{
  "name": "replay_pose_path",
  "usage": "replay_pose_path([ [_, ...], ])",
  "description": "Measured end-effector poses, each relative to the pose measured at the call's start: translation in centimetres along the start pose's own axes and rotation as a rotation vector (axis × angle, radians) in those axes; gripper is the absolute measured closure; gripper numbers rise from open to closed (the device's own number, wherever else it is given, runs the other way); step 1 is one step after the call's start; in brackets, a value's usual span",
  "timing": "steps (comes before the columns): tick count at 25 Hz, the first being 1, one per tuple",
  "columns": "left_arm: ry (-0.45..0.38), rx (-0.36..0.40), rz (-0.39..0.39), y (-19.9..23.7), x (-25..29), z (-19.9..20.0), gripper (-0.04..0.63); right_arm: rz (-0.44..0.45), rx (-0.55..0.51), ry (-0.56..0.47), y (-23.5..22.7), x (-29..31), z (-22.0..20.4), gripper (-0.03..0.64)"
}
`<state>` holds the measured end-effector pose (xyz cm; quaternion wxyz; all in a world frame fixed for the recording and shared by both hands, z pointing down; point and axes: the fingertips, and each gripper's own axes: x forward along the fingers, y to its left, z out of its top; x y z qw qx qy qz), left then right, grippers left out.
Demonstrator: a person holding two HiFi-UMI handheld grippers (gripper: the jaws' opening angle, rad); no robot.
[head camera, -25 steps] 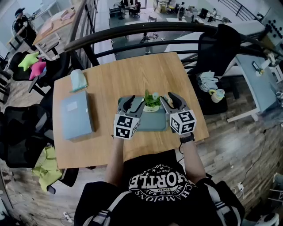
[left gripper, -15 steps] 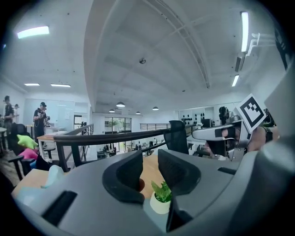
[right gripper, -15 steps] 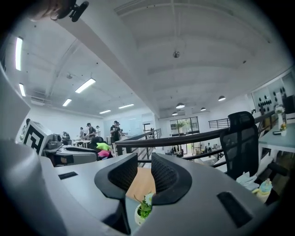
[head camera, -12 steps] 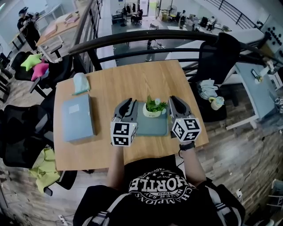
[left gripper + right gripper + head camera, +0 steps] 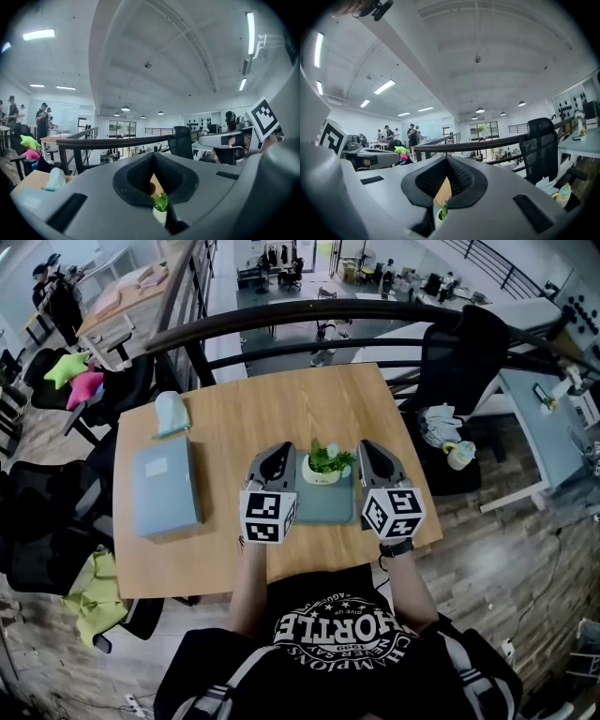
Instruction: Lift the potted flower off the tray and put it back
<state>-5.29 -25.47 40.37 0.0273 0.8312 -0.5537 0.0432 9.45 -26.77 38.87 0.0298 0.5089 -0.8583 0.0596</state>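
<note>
The potted flower (image 5: 323, 465), green leaves in a white pot, stands at the far end of the grey-green tray (image 5: 323, 507) on the wooden table. My left gripper (image 5: 278, 452) hovers just left of the pot, and its jaws have just closed with nothing between them. My right gripper (image 5: 370, 448) hovers just right of the pot, its jaws likewise just closed on nothing. In the left gripper view the shut left gripper (image 5: 152, 154) hides all but a sliver of the flower (image 5: 161, 202). The right gripper view shows the shut right gripper (image 5: 446, 158) over the flower (image 5: 442, 211).
A pale blue flat box (image 5: 164, 486) lies on the table's left side, and a small light-teal object (image 5: 171, 413) sits behind it. A dark railing (image 5: 309, 315) runs behind the table. A black chair (image 5: 459, 343) stands at the right, with more chairs at the left.
Both grippers' jaws went from open beside the pot to shut. Both grippers rose a little. The pot stays on the tray.
</note>
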Motion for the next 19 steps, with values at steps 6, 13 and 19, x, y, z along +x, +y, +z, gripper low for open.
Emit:
replay_pose_path([
  [6,-0.001,-0.008,-0.041,-1.2,-0.2,-0.7,0.575,0.031,-0.038,0.003,0.2,-0.4,-0.6,0.597],
  [13,0.073,-0.001,-0.076,-2.2,0.0,-3.6,0.575,0.025,-0.090,0.024,-0.1,-0.9,-1.0,0.597],
  [19,0.423,-0.441,-0.238,-3.8,1.6,-13.3,0.574,0.124,-0.186,0.061,1.6,-0.1,-1.7,0.597],
])
